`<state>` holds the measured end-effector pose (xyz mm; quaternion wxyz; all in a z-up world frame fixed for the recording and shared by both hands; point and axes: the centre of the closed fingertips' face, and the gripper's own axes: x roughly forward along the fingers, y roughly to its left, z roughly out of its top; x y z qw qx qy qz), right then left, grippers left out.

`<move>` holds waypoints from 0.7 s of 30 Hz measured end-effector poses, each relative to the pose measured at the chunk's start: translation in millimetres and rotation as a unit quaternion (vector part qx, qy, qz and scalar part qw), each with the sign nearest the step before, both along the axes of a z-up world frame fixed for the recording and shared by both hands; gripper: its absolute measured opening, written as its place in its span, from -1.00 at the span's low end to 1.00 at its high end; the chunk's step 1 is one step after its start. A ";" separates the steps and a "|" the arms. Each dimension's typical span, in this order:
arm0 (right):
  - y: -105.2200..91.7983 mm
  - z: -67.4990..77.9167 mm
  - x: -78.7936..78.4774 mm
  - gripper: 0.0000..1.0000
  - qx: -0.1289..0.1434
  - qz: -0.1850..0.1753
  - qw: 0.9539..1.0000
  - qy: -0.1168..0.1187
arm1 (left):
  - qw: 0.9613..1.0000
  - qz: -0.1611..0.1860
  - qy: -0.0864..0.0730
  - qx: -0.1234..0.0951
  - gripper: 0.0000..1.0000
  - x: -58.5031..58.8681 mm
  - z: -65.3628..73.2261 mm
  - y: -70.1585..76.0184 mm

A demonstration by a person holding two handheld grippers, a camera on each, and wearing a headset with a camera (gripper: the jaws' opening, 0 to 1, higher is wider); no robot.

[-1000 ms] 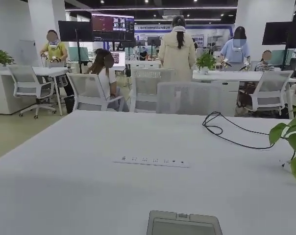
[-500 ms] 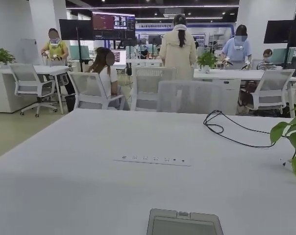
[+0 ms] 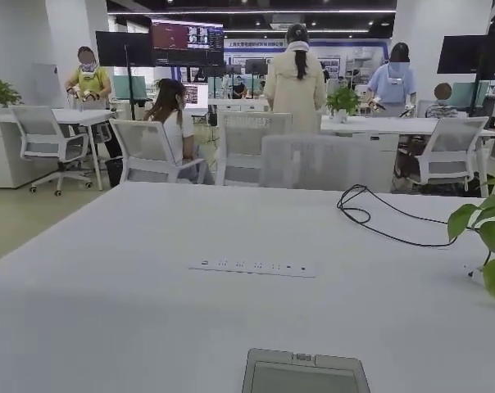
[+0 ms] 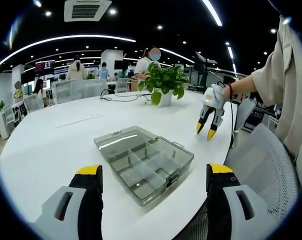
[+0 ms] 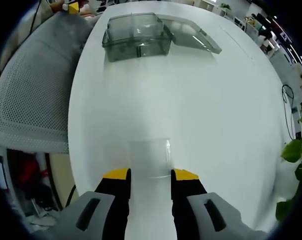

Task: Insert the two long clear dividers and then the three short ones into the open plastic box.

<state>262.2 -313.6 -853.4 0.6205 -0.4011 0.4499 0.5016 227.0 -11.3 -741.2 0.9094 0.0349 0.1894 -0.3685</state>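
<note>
The open plastic box [image 4: 146, 162] lies near the table edge, its lid [image 4: 122, 141] folded flat behind it. Clear dividers stand inside and split it into several compartments. My left gripper [image 4: 153, 172] is open just in front of the box, with nothing between its yellow-tipped fingers. My right gripper [image 5: 150, 174] is shut on a short clear divider [image 5: 150, 156], held above bare table well away from the box [image 5: 136, 37]. In the left gripper view the right gripper [image 4: 206, 131] hangs to the right of the box. A grey edge of the box [image 3: 305, 375] shows at the bottom of the head view.
A potted plant [image 4: 163, 85] stands behind the box, its leaves [image 3: 485, 237] at the table's right side. A black cable [image 3: 370, 217] and a flush socket strip [image 3: 253, 267] lie farther back. A mesh chair [image 5: 31, 85] stands at the table edge. People work at other desks.
</note>
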 end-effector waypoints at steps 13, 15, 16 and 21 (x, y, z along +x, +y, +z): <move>32.0 32.8 21.9 -0.36 0.043 0.004 0.992 -0.120 | 1.000 0.012 0.007 -0.005 0.44 2.3 2.6 1.8; 43.1 42.2 24.5 -0.36 0.053 0.011 0.989 -0.138 | 1.000 0.016 0.005 -0.013 0.41 3.7 5.8 1.5; 48.6 46.0 25.3 -0.36 0.059 0.013 0.988 -0.145 | 1.000 0.018 0.004 -0.017 0.40 4.5 7.4 1.4; 83.4 65.7 25.8 -0.36 0.094 0.031 0.980 -0.174 | 0.999 0.026 0.007 -0.036 0.25 6.5 13.0 0.0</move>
